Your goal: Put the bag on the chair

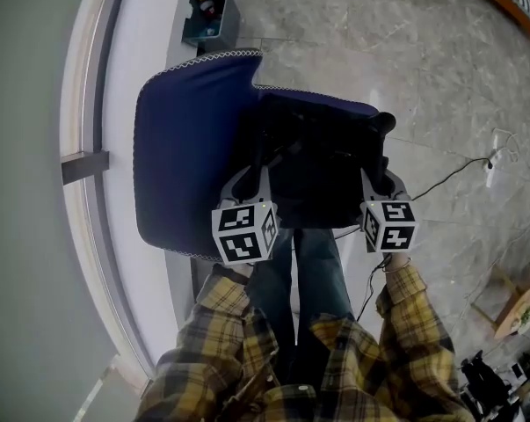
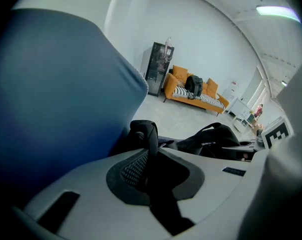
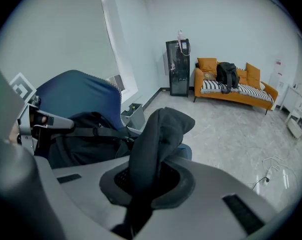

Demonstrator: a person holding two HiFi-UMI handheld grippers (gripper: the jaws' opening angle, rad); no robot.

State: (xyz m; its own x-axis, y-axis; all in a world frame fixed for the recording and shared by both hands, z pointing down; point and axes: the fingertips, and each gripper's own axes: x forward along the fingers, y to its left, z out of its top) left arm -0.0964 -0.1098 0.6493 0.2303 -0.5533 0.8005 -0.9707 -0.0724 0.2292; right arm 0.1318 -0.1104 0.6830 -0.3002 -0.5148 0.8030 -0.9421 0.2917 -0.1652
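A black bag [image 1: 317,161] rests on the seat of a blue upholstered chair [image 1: 181,156], just ahead of my legs. My left gripper [image 1: 251,178] is at the bag's left side, shut on a thin black strap [image 2: 149,139]; the blue chair back [image 2: 55,94] fills that view's left. At the bag's right side, my right gripper [image 1: 379,178] is shut on a padded black shoulder strap [image 3: 158,134]. In the right gripper view the bag's body [image 3: 85,134] lies against the chair back [image 3: 85,94]. The fingertips are partly hidden by the dark fabric.
A small grey bin [image 1: 209,16] with coloured items stands beyond the chair by the window wall. A cable [image 1: 458,170] trails over the marble floor at right. Far across the room are an orange sofa [image 3: 233,89] and a dark cabinet [image 3: 178,66].
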